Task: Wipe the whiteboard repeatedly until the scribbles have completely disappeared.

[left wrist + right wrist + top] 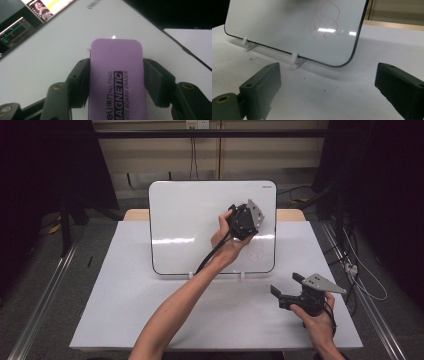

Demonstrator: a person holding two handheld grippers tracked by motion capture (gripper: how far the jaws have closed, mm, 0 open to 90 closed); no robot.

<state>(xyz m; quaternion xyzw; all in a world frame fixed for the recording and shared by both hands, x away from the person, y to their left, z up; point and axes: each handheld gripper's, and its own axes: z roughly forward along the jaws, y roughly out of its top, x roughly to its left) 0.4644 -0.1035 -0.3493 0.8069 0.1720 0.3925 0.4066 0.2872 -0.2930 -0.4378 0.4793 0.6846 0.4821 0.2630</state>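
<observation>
Eraser (116,77) was clamped in L gripper (243,222) at whiteboard (190,220), red scribble (325,21) mostly left; R gripper (286,292) wide open, empty.

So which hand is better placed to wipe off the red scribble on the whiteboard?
Left. Its tongs already grip the purple magnetic eraser against the white board, near the red scribble. The right tongs are open and empty over the table.

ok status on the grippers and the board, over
Left gripper shut on eraser, up at the whiteboard. Right gripper open, idle above the table. Red scribble on the board, nothing in the way.
</observation>
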